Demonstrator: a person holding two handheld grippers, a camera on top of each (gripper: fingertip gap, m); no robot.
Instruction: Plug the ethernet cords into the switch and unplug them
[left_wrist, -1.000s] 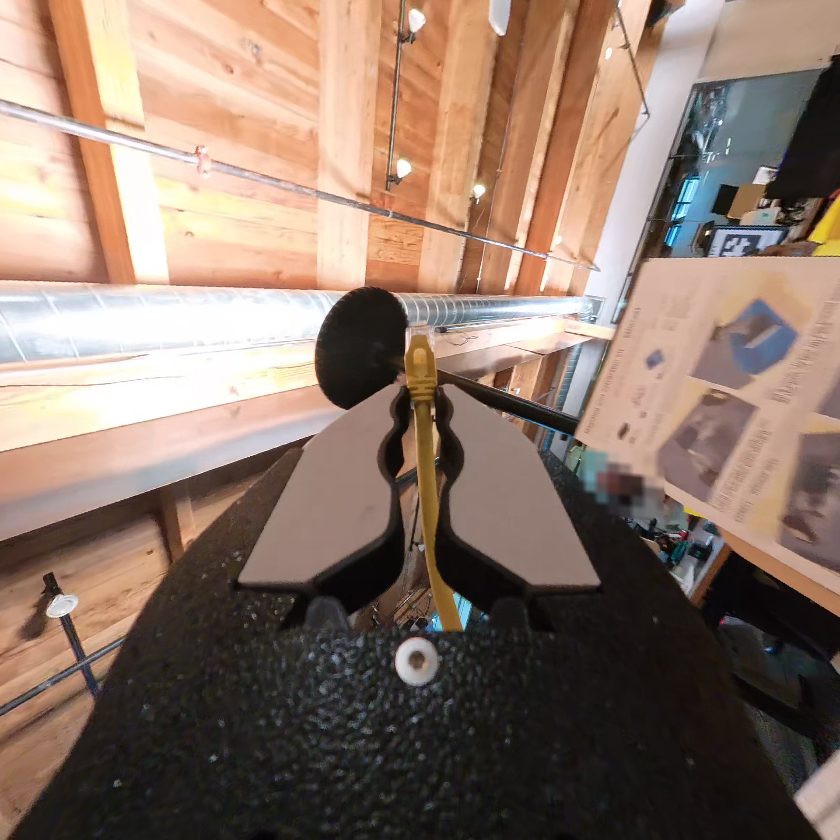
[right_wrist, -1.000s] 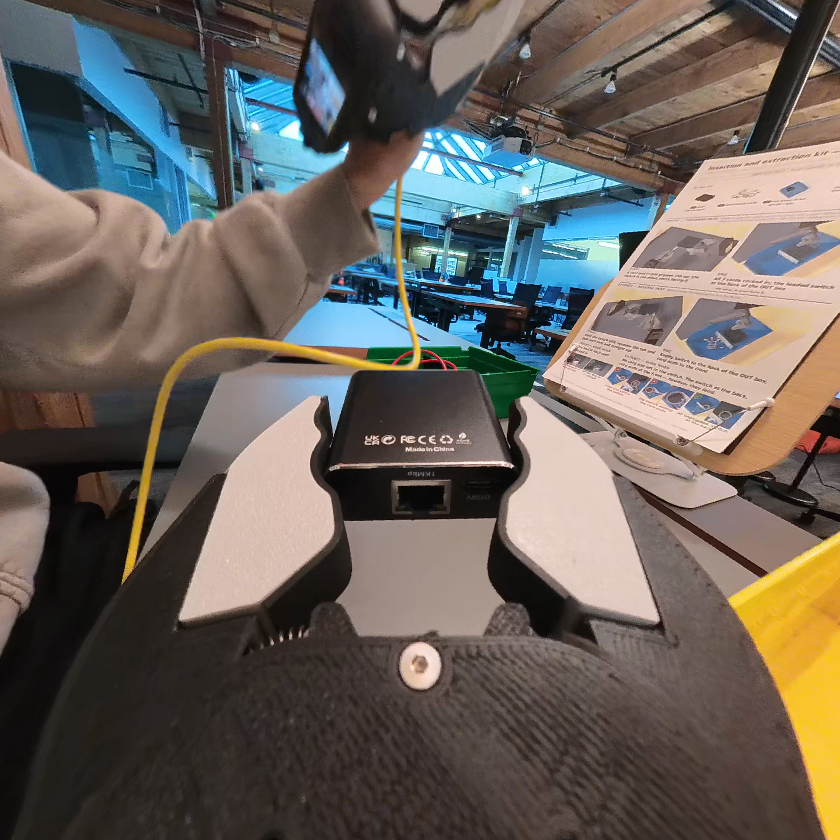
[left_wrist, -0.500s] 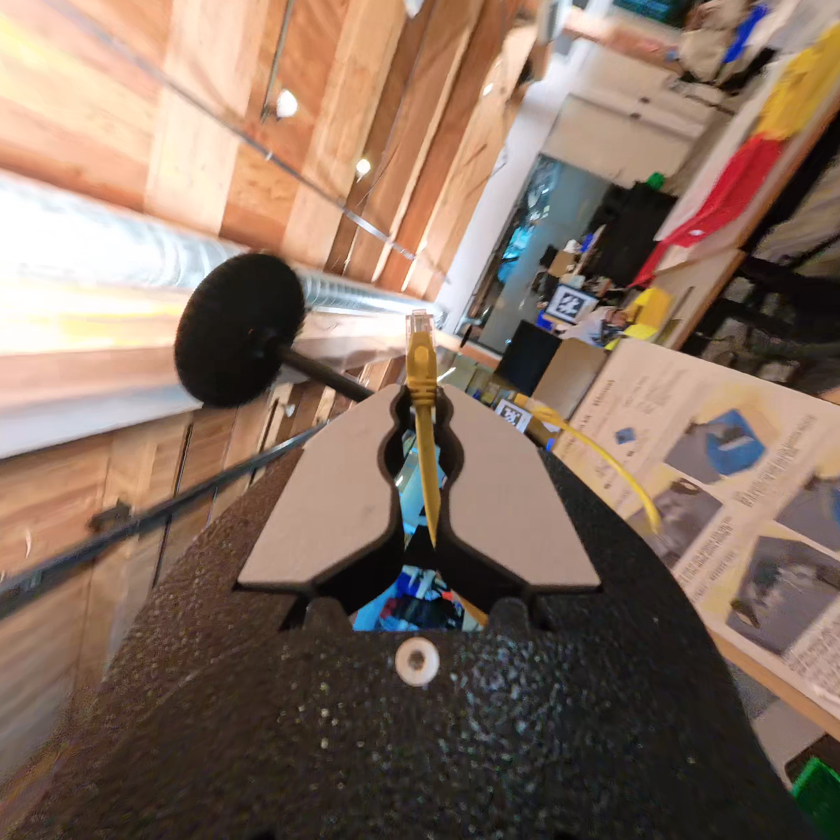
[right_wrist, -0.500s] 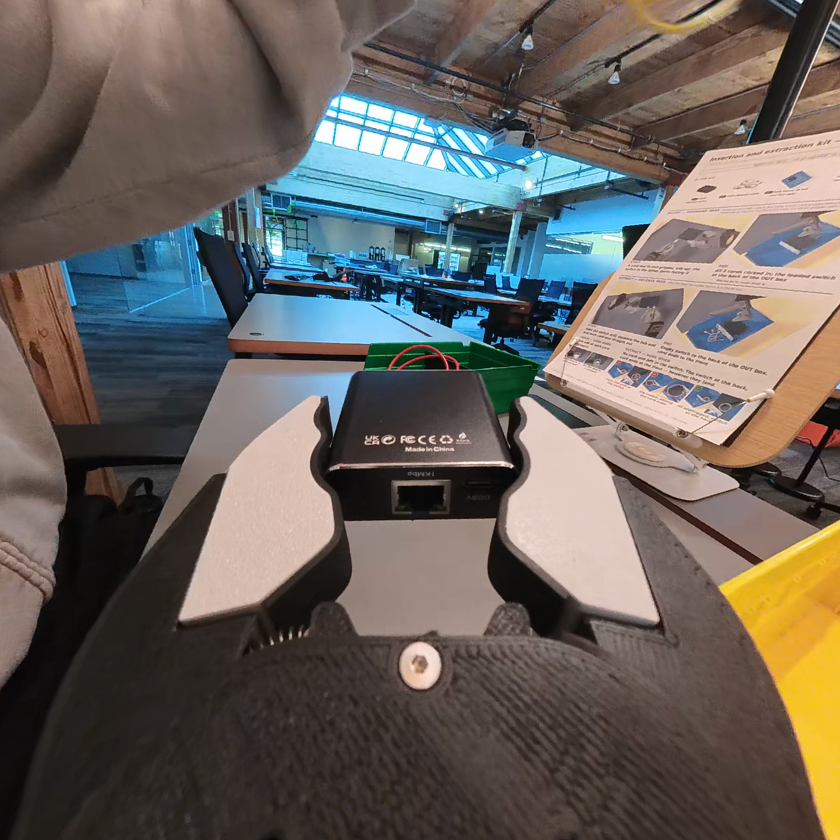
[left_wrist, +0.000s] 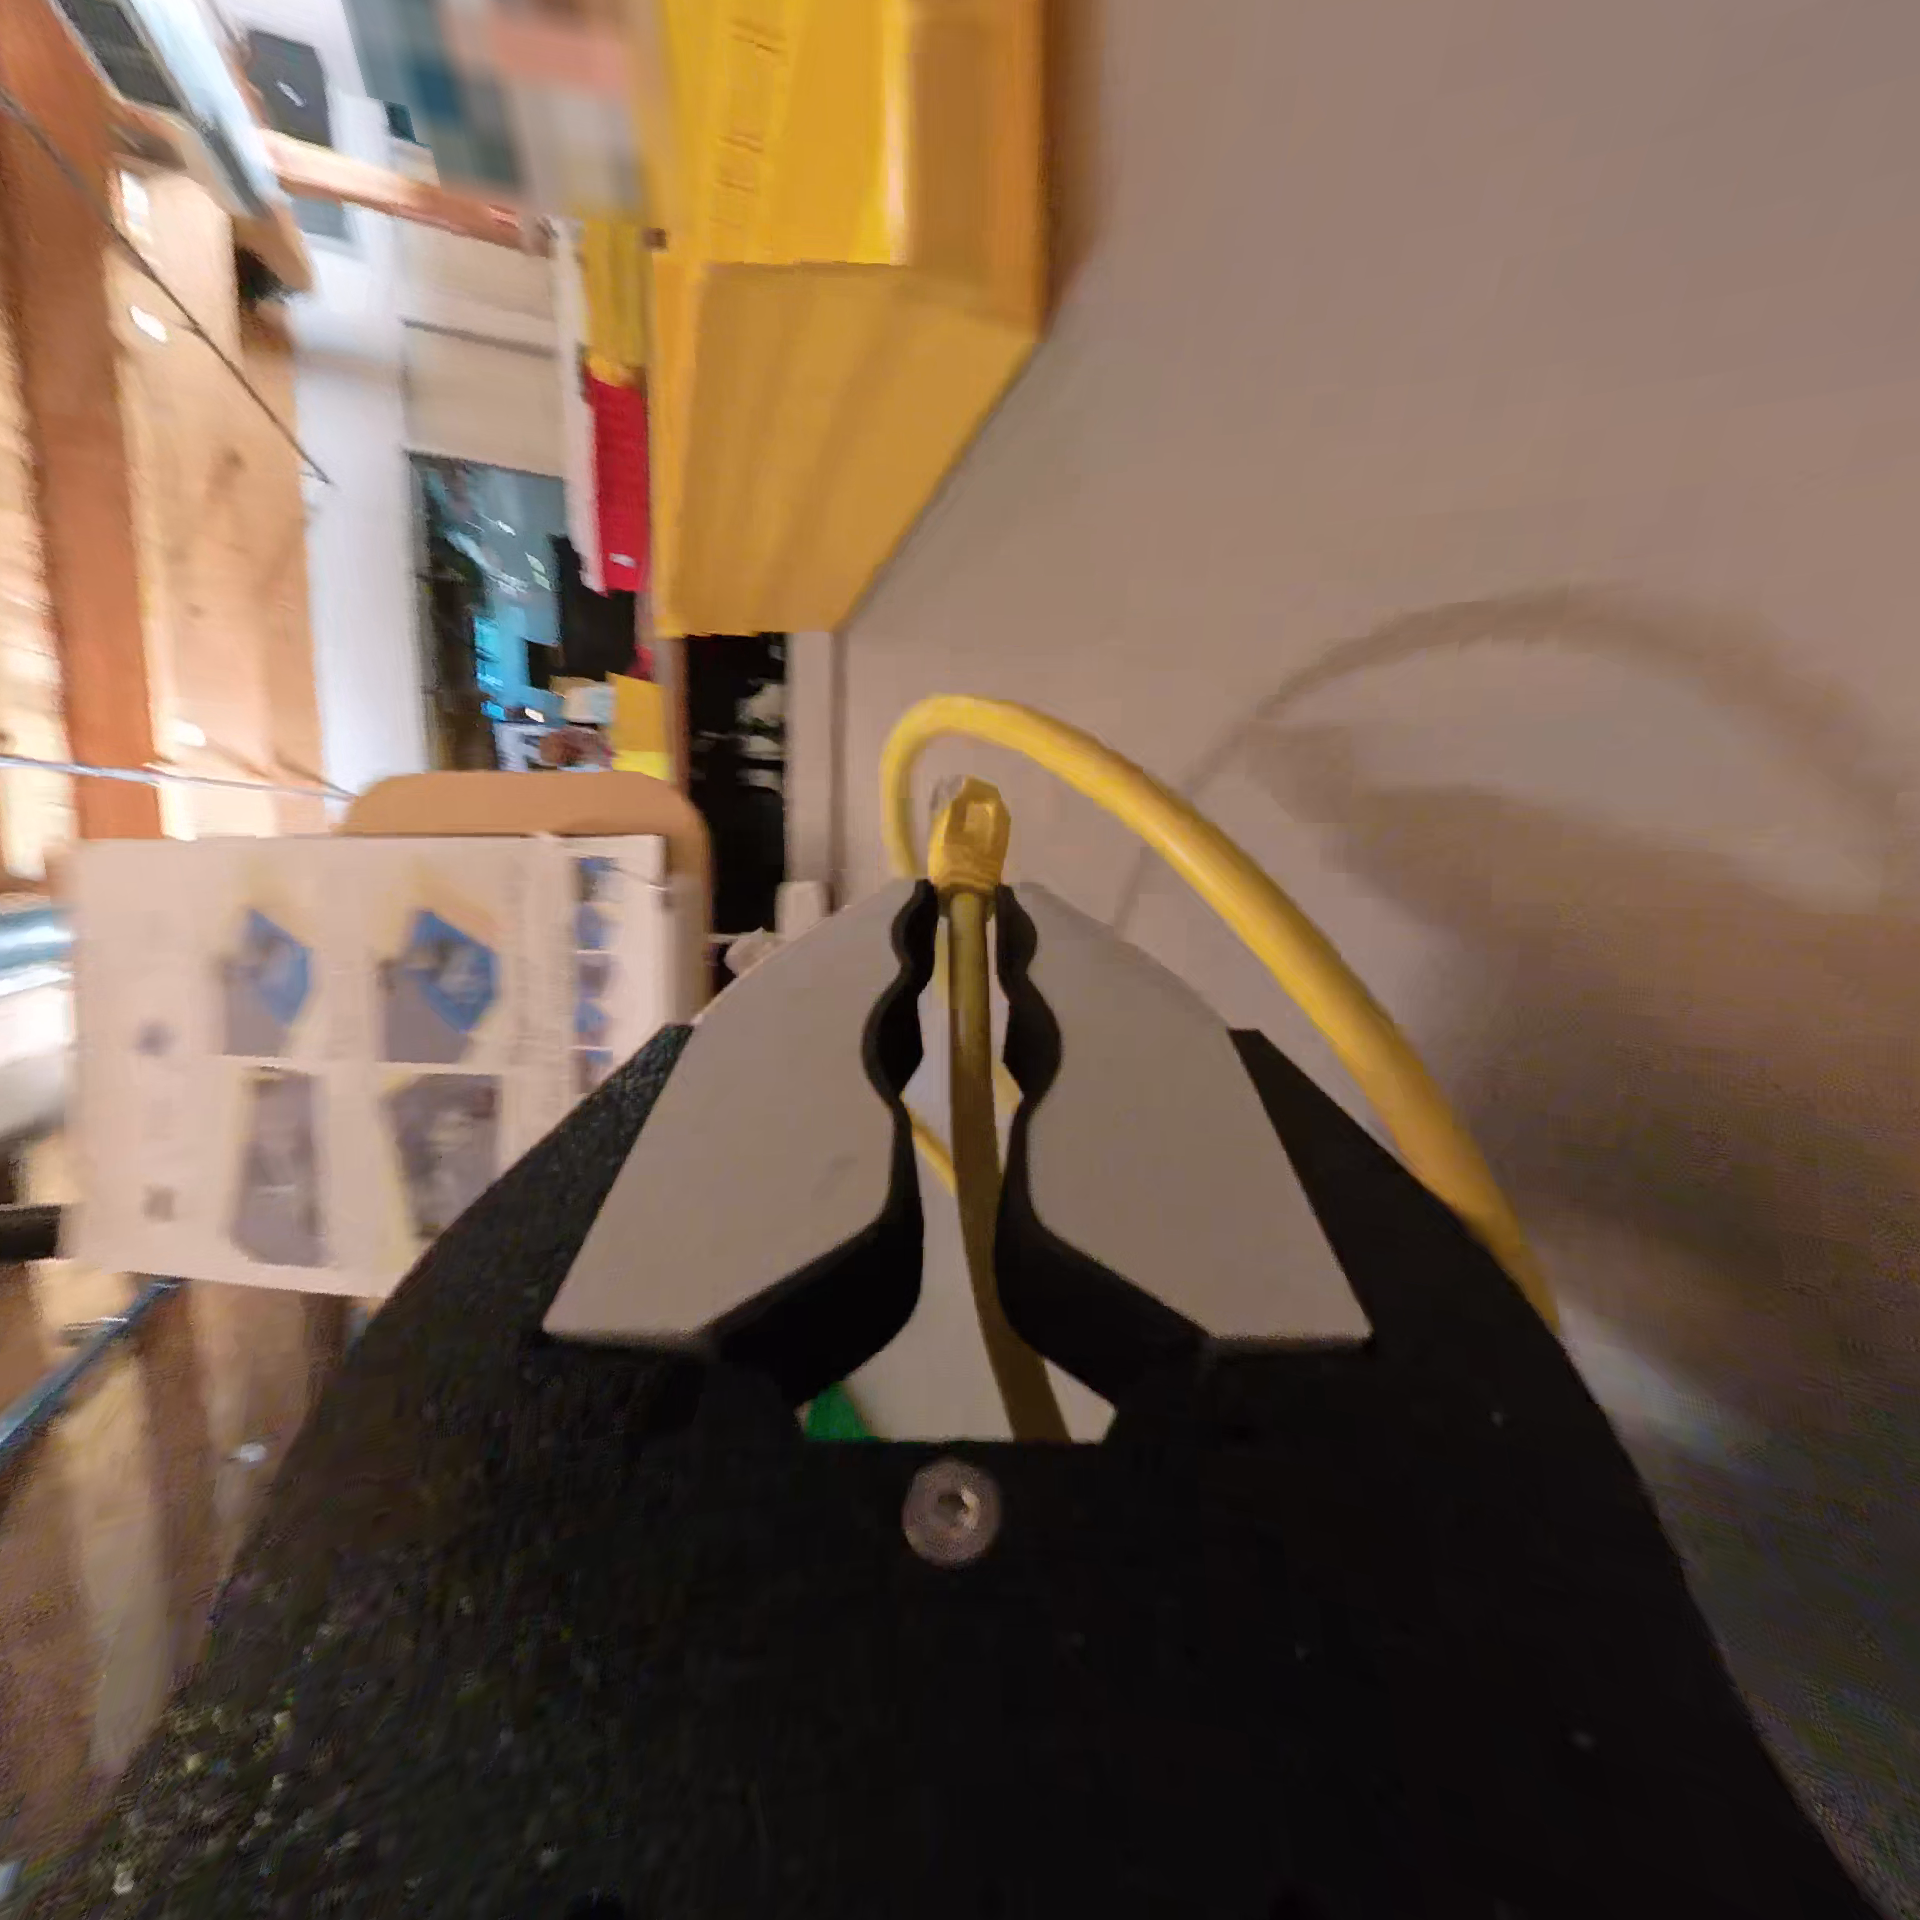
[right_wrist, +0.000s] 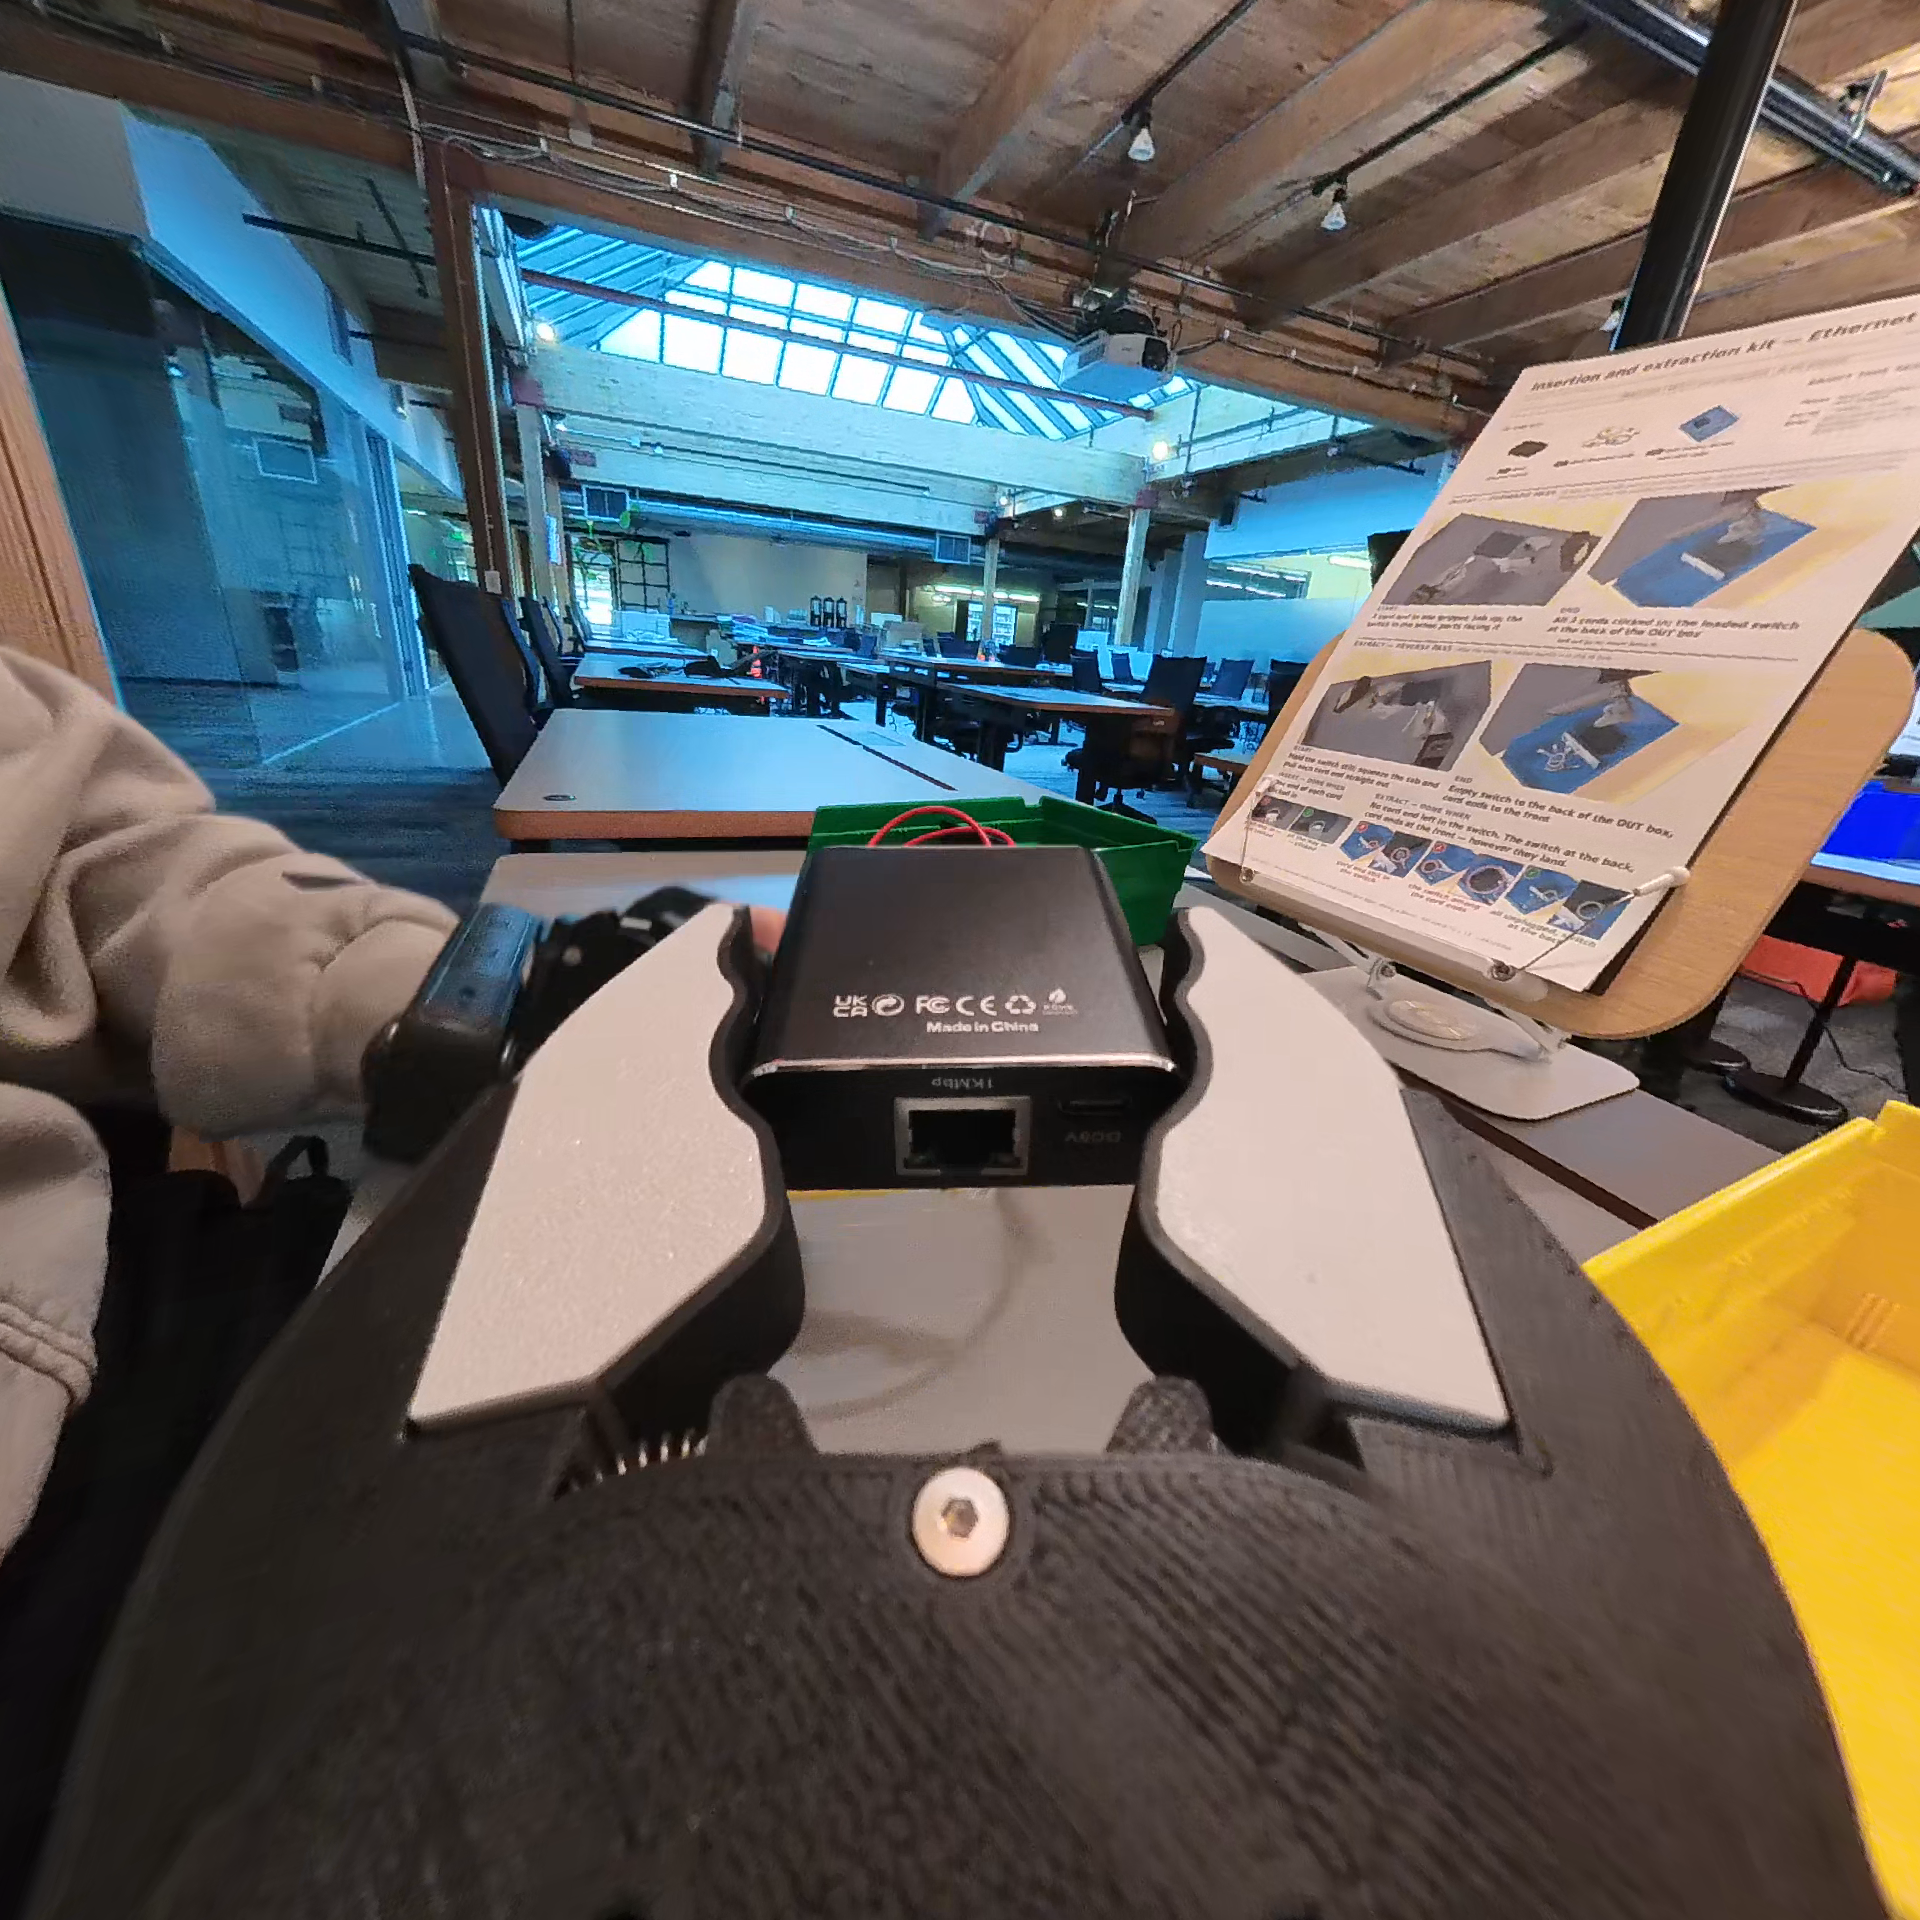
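Note:
My right gripper is shut on a black switch and holds it above the grey table; an empty port faces the camera. My left gripper is shut on a yellow ethernet cord, with its plug sticking out past the fingertips. The cord loops back on the right over the table. The left wrist view is blurred and rolled sideways. The left gripper's body and a grey sleeve show low at the left of the switch.
A yellow bin stands at the right; it also shows in the left wrist view. A green bin with red wires lies behind the switch. An instruction sheet on a wooden stand is at the back right. The gap from one gripper's tips to the other's is roughly 20 cm.
The left gripper has swung down from pointing at the ceiling to table level beside the switch, still holding the yellow cord. The right gripper and the switch have stayed still.

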